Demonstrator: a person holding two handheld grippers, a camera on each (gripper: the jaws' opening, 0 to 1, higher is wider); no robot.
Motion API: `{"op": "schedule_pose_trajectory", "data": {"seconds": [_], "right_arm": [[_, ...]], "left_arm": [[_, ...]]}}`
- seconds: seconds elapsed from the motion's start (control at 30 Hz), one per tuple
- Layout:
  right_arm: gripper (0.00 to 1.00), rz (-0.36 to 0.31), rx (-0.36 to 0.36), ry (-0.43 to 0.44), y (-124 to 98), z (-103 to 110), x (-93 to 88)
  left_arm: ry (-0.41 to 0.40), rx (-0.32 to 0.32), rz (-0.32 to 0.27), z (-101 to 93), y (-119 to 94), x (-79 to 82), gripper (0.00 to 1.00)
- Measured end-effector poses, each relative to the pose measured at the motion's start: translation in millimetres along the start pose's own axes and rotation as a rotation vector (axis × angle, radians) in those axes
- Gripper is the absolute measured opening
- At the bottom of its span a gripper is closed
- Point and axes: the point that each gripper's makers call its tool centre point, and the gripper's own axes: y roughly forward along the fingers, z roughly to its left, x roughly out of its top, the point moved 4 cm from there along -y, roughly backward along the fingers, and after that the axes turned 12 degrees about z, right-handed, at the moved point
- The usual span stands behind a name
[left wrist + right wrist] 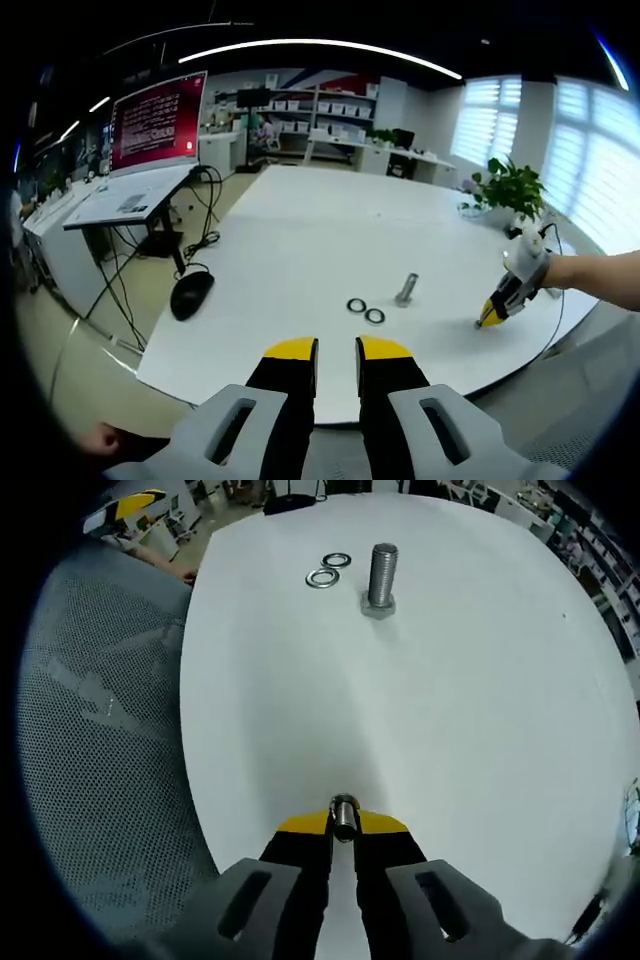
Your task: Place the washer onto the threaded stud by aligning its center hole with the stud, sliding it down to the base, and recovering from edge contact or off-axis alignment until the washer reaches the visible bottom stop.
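Judging from how things lie, the task is at its start with most of it left: the upright grey steel threaded stud (382, 575) stands bare on its hex base near the middle of the white round-edged desk (450, 710), with nothing on its thread. Two flat silver ring washers (329, 569) lie touching each other on the desk just beside the stud, toward the near edge as the left gripper view shows them.

One small grey metal washer (344, 816) appears already picked up, pinched on edge between the yellow tips of the right gripper (344, 825), whose jaws are pressed in on it. That gripper sits low over the desk's edge, well apart from the stud and pointing roughly toward it; in the left gripper view it reaches in from the far right edge, tip angled down close to the surface, a bare forearm behind it.

What remains is carrying the washer over, centring its hole on the stud top and lowering it to the base.

The left gripper (337, 352) hovers off the near edge, jaws slightly parted and holding nothing.
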Motion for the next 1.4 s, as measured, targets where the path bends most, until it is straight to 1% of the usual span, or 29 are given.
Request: {"op": "schedule_pose_trajectory", "data": {"seconds": [0.03, 0.07, 0.1, 0.13, 0.17, 0.2, 0.23, 0.3, 0.37, 0.47, 0.53, 0.6, 0.63, 0.7, 0.73, 0.87, 0.9, 0.93, 1.0, 1.03, 1.1, 1.13, 1.17, 1.23, 1.27, 1.4], "right_arm": [[0.04, 0.006, -0.005, 0.009, 3.3, 0.8, -1.3], [0.04, 0.038, -0.008, -0.032, 5.7, 2.2, -5.0], [0.05, 0.051, -0.034, -0.087, 7.4, 0.6, -6.7], [0.06, 0.030, -0.052, -0.083, 6.6, 0.3, -6.2], [0.07, 0.028, -0.053, -0.082, 6.3, 0.6, -6.6], [0.07, 0.019, -0.027, -0.047, 4.3, 1.5, -7.5], [0.07, 0.006, -0.026, -0.017, 2.1, 1.1, -8.0], [0.04, 0.000, -0.021, -0.003, -0.4, -2.9, -11.7], [0.04, -0.005, -0.006, 0.039, -1.6, -4.9, -15.4], [0.04, -0.014, -0.005, 0.065, -3.9, -8.1, -19.5], [0.04, -0.074, 0.008, 0.119, -11.2, -9.1, -15.5], [0.04, -0.164, 0.053, 0.198, -23.0, -10.7, -8.0], [0.04, -0.233, 0.108, 0.275, -32.2, -10.8, -2.7], [0.04, -0.328, 0.195, 0.389, -41.9, -14.1, 4.6], [0.04, -0.388, 0.273, 0.475, -46.9, -15.6, 8.4], [0.04, -0.490, 0.432, 0.629, -50.7, -16.3, 9.5], [0.04, -0.522, 0.494, 0.703, -49.9, -18.3, 9.4], [0.04, -0.543, 0.554, 0.744, -48.9, -18.3, 9.0], [0.04, -0.578, 0.617, 0.817, -45.6, -20.1, 8.3], [0.04, -0.585, 0.637, 0.832, -44.5, -20.4, 7.8], [0.04, -0.605, 0.649, 0.874, -41.2, -24.9, 5.9], [0.04, -0.628, 0.682, 0.907, -41.3, -27.2, 6.4], [0.04, -0.647, 0.709, 0.930, -42.6, -23.6, 7.6], [0.04, -0.649, 0.763, 0.977, -41.3, -23.5, 8.3], [0.04, -0.649, 0.776, 0.982, -40.9, -23.0, 8.7], [0.04, -0.639, 0.762, 0.992, -36.6, -25.6, 6.5]], "left_arm": [[0.000, 0.000, 0.000, 0.0, 0.0, 0.0, 0.13], [0.000, 0.001, 0.000, 0.0, 0.0, 0.0, 0.13], [0.000, 0.001, 0.001, 0.0, -0.1, -0.1, 0.13], [-0.001, 0.001, 0.000, 0.0, -0.1, -0.2, 0.13], [-0.001, 0.000, 0.000, -0.1, -0.1, -0.2, 0.13], [-0.001, 0.000, 0.000, 0.1, 0.2, -0.2, 0.13], [-0.001, 0.000, 0.001, 0.2, 0.3, -0.2, 0.13], [0.000, -0.001, -0.001, 0.0, 0.1, 0.1, 0.13], [0.001, -0.001, -0.001, -0.3, 0.0, 0.0, 0.13], [0.000, -0.002, -0.002, -0.3, 0.0, 0.0, 0.13], [0.001, -0.002, -0.002, -0.6, 0.0, -0.1, 0.13], [0.001, -0.003, -0.002, -0.7, -0.1, -0.1, 0.13], [0.002, -0.004, -0.003, -0.7, -0.2, 0.0, 0.13], [0.000, -0.004, -0.003, -0.7, -0.2, 0.0, 0.13], [0.000, -0.004, -0.004, -0.5, -0.3, 0.1, 0.13], [0.001, -0.005, -0.006, -0.5, -0.3, 0.3, 0.13], [0.002, -0.006, -0.006, -0.9, -0.5, 0.3, 0.13], [0.001, -0.006, -0.006, -0.8, -0.4, 0.3, 0.13], [0.003, -0.006, -0.005, -0.8, -0.2, 0.2, 0.13], [0.002, -0.006, -0.004, -0.9, -0.2, 0.1, 0.13], [0.003, -0.006, -0.004, -1.1, 0.0, 0.2, 0.13], [0.003, -0.006, -0.004, -1.2, -0.2, 0.2, 0.13], [0.002, -0.007, -0.005, -1.4, -0.3, 0.3, 0.13], [0.004, -0.006, -0.004, -1.3, -0.3, 0.2, 0.13], [0.004, -0.006, -0.003, -1.1, 0.0, 0.0, 0.13], [0.005, -0.005, 0.000, -1.0, 0.2, -0.3, 0.13]]}}
